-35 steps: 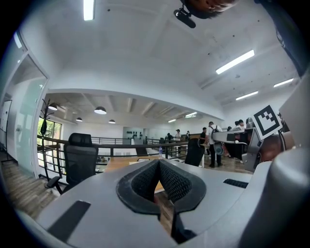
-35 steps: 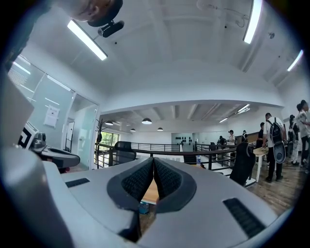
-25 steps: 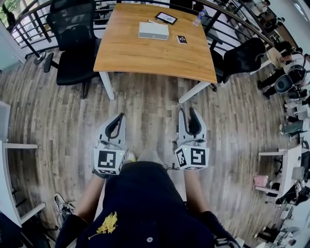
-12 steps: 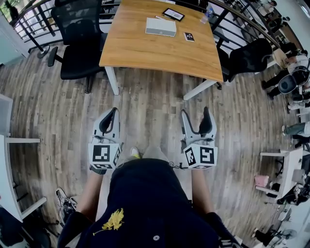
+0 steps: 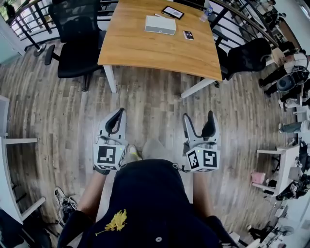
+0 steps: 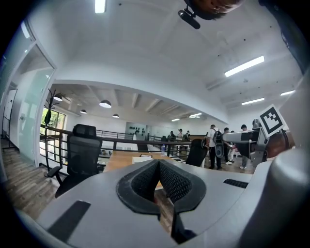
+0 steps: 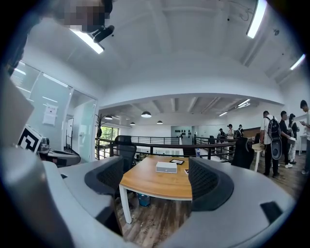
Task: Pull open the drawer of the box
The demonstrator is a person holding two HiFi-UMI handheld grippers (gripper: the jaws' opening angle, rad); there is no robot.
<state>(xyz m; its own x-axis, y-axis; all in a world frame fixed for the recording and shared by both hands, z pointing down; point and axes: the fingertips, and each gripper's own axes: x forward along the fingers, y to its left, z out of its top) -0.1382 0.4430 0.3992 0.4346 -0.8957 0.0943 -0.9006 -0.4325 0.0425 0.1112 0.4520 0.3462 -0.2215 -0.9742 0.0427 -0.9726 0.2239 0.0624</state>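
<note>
Opening the jaws of the grey two-jaw right gripper (image 5: 199, 120) on nothing but air, and holding the matching left gripper (image 5: 117, 116) clenched shut and just as empty, both low above the grey-brown wood-plank floor (image 5: 145, 101). Standing well apart from the task's thing: the flat white rectangular box (image 5: 160, 24), lying toward the far side of the light wooden tabletop (image 5: 155, 53) on white legs, near a small black marker card (image 5: 188, 35) and a dark-framed tablet (image 5: 172, 12), with black mesh office chairs (image 5: 75, 29) flanking it. Not yet touching the drawer, nor seeing from here which face of the box carries it. Judging the hazards ahead: risking dragging the whole light, unanchored box across the smooth tabletop instead of sliding the drawer out, for want of a bracing grip from the other gripper; risking, too, pinching the box body rather than the drawer front, or nudging the marker card and tablet aside.
</note>
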